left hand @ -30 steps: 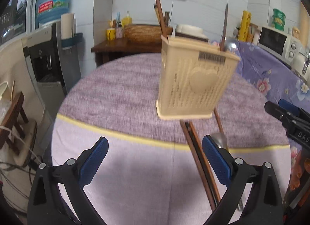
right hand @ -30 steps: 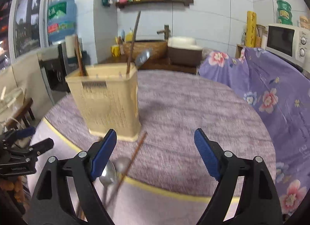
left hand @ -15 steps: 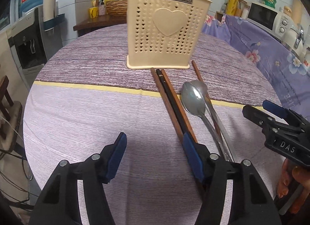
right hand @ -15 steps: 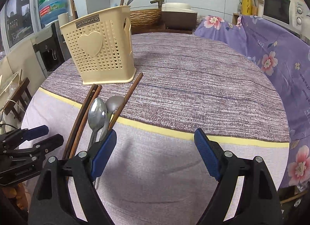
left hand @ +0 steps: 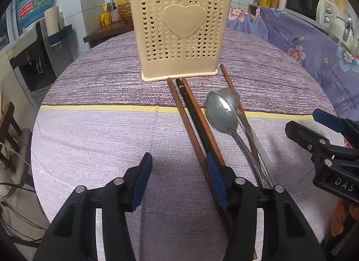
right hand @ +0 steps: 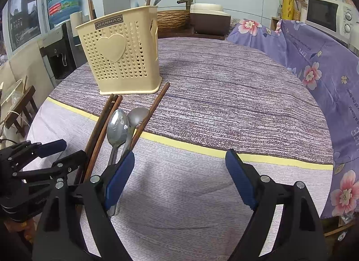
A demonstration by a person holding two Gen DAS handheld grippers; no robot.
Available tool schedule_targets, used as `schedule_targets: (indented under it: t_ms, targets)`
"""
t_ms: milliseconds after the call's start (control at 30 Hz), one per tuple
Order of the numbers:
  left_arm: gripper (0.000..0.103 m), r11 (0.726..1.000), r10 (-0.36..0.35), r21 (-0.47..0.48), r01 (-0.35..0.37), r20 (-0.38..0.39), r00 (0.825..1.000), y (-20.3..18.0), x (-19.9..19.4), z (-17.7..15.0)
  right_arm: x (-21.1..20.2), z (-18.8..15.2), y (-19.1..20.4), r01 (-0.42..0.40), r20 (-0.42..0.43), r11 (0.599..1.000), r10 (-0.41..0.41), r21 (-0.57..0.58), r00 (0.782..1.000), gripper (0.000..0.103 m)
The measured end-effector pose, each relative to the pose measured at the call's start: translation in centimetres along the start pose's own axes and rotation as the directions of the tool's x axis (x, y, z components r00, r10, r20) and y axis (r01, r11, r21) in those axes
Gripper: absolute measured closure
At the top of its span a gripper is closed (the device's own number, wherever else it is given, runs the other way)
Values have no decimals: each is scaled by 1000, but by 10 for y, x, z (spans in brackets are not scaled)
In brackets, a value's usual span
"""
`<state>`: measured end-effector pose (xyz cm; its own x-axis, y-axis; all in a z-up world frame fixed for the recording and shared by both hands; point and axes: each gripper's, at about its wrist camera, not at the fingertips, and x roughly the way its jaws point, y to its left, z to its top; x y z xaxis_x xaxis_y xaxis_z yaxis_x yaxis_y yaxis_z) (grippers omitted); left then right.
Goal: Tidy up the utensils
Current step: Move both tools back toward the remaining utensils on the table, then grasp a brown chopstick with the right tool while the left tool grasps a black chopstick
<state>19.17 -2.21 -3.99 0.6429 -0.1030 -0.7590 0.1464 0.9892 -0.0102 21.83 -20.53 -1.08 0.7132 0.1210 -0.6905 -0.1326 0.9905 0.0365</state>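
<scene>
Purple-clothed table (left hand: 94, 130): left gripper (left hand: 177, 180) closing on bare cloth beside chopsticks (left hand: 193, 112); only the right view shows right gripper (right hand: 179, 178) spread wide, holder (right hand: 125, 52) behind.

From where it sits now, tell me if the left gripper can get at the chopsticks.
Probably yes: the left gripper is closing with nothing yet between its fingers, and the chopsticks lie uncovered just beside its right finger; a slight sideways shift should do.
</scene>
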Motion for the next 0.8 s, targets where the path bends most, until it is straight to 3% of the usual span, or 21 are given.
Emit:
schedule_targets:
  t_ms: [167,333,400,533,600,667,800]
  targets:
    - [52,1000,28,-13,-28,-3,1000,17,-4,0,4,4,-6,-19,-18,1000,20,13,1000,20]
    - [52,997,-11,-75,12,12,1000,34,-5,12,16,25,-11,-86,-28,994,88,70,996,21]
    - [52,997,-7,-78,8,22,1000,35,-3,22,24,38,-9,-104,-33,991,107,87,994,27]
    - [53,996,-37,-86,38,14,999,34,9,39,50,61,-4,-140,-71,980,151,138,986,52]
    - [55,996,-35,-78,35,9,999,31,16,46,65,69,-2,-139,-89,976,156,166,984,57]
    - [57,995,-39,-88,39,-1,999,32,23,51,79,75,2,-128,-112,975,150,182,982,69]
    - [61,995,-39,-93,37,-19,999,30,35,57,102,81,11,-132,-156,970,166,205,974,79]
